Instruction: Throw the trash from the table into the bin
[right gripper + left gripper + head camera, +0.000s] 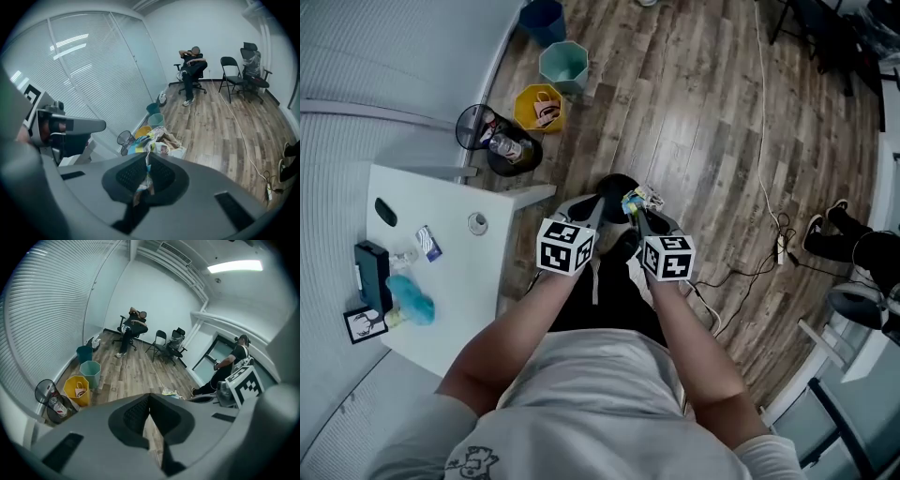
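My right gripper (pixel 636 208) (pixel 148 161) is shut on a crumpled, colourful wrapper (pixel 637 199) (pixel 157 140), which sticks out past its tips above the wooden floor. Close on its left, my left gripper (pixel 602 199) (pixel 149 397) has its tips together and nothing between them. The same wrapper (pixel 171 393) shows just beyond it in the left gripper view. A black wire bin (pixel 492 141) (pixel 49 399) holding a bottle stands on the floor by the table's corner. On the white table (pixel 459 281) at the left lie a blue fluffy thing (pixel 408 298), a small packet (pixel 428 243) and a black box (pixel 370 272).
Yellow (pixel 540 108), teal (pixel 563 66) and blue (pixel 544 21) bins stand in a row along the blinds, beyond the wire bin. A white cable (pixel 764 141) runs across the floor on the right. People sit on chairs (pixel 190 65) at the far wall.
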`<action>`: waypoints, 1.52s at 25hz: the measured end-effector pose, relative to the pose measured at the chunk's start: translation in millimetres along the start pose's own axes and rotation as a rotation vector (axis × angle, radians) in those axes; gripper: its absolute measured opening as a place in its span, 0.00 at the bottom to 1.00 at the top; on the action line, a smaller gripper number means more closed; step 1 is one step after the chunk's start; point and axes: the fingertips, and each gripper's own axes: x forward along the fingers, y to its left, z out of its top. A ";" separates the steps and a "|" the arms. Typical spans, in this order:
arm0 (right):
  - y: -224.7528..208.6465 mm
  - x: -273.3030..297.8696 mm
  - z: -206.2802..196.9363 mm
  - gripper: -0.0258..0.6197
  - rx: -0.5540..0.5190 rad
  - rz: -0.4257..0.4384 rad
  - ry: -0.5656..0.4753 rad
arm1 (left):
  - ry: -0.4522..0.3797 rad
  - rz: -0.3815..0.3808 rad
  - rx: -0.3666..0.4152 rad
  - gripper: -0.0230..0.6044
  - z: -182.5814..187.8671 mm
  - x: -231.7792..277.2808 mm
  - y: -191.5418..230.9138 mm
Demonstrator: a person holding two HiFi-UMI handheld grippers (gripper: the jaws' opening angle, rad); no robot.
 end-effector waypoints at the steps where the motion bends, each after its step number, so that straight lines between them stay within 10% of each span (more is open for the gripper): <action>1: -2.8 6.8 -6.3 0.06 -0.004 0.004 0.017 | 0.009 0.002 -0.012 0.05 -6.8 3.1 3.4; 24: -72.8 181.5 -140.1 0.06 0.019 0.040 0.217 | 0.204 0.010 -0.043 0.05 -176.9 140.8 98.8; 38: -79.0 222.4 -171.7 0.11 0.076 0.017 0.233 | 0.241 -0.011 -0.081 0.05 -216.6 148.0 117.8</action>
